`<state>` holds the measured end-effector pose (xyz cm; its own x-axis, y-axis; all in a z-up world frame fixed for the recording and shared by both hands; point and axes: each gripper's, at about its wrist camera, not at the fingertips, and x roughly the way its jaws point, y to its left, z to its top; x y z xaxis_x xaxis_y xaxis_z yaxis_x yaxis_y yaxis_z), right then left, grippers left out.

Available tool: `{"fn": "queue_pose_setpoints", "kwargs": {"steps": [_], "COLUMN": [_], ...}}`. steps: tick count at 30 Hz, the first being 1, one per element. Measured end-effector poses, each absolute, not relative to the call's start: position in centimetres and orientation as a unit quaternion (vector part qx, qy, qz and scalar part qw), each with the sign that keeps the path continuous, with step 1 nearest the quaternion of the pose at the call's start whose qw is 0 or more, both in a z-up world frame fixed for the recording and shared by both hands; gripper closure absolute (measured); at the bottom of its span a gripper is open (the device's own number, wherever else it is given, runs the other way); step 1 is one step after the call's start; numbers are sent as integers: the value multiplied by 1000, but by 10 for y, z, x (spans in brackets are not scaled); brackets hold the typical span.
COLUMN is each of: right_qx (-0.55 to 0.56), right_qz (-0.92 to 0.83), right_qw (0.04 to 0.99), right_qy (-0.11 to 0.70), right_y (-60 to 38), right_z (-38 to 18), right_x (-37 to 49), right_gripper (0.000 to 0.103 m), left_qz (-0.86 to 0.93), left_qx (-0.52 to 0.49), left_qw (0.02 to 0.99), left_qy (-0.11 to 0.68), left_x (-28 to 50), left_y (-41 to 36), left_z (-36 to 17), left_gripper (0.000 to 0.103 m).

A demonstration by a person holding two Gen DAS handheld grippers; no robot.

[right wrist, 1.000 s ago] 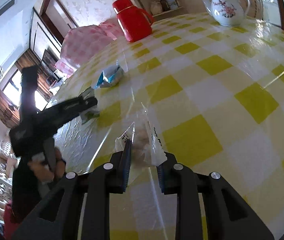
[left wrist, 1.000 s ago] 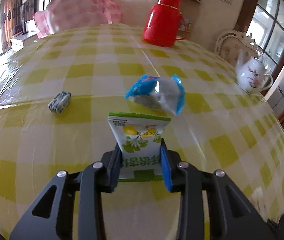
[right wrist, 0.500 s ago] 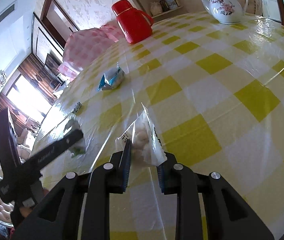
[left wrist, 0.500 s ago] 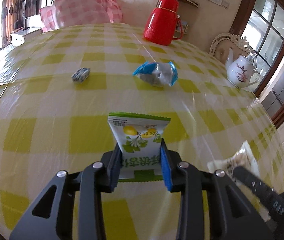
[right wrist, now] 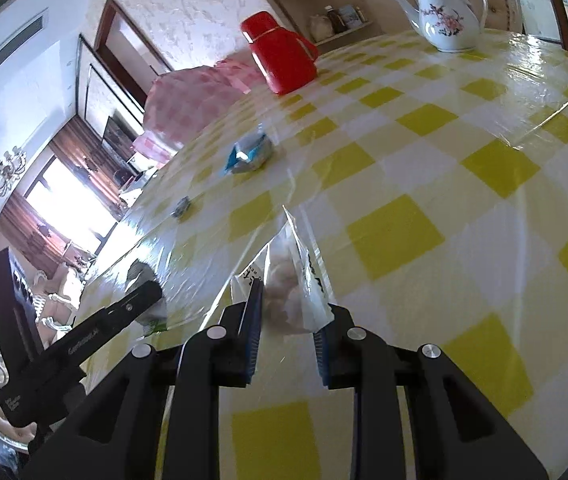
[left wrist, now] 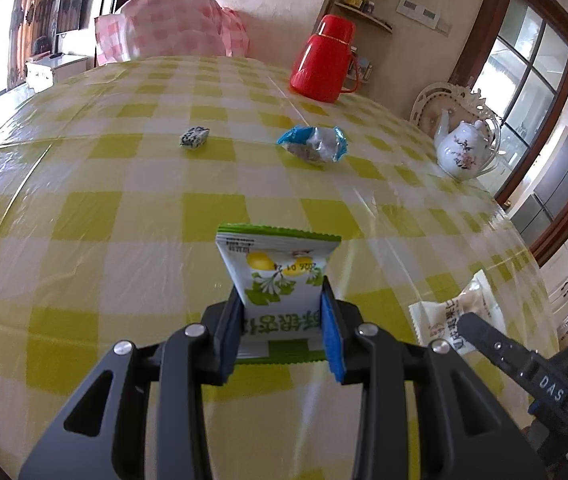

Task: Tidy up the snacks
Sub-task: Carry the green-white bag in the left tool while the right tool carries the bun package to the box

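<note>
Both grippers have drawn back toward the near edge of the desk (left wrist: 84, 184) since a second ago — the blue wrapper (left wrist: 312, 145) and small candy (left wrist: 193, 136) now sit farther off, at 12 and 11 o'clock. It looks like a gathering step. The left gripper (left wrist: 284, 320) has its jaws clamped on a white-and-green packet (left wrist: 280, 272) printed with lemons; the right gripper (right wrist: 287, 340) pinches a clear bag (right wrist: 291, 288) of pale snacks.
</note>
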<state>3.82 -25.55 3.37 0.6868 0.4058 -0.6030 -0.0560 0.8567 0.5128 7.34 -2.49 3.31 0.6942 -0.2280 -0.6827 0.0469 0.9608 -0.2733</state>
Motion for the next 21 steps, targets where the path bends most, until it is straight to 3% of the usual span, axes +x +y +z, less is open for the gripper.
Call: {"fn": "queue_pose_setpoints", "kwargs": {"steps": [21], "right_qx": [235], "right_qz": [190], "right_qw": [885], "right_qy": [354], "right_y": [-211], "right_z": [43], "right_x": [-61], "right_gripper": [79], "left_qz": [-58], "left_qx": [-108], "left_qw": [924], "left_qy": [361], "left_x": [-38], "left_y": [4], "left_z": [46], "left_gripper": [67]}}
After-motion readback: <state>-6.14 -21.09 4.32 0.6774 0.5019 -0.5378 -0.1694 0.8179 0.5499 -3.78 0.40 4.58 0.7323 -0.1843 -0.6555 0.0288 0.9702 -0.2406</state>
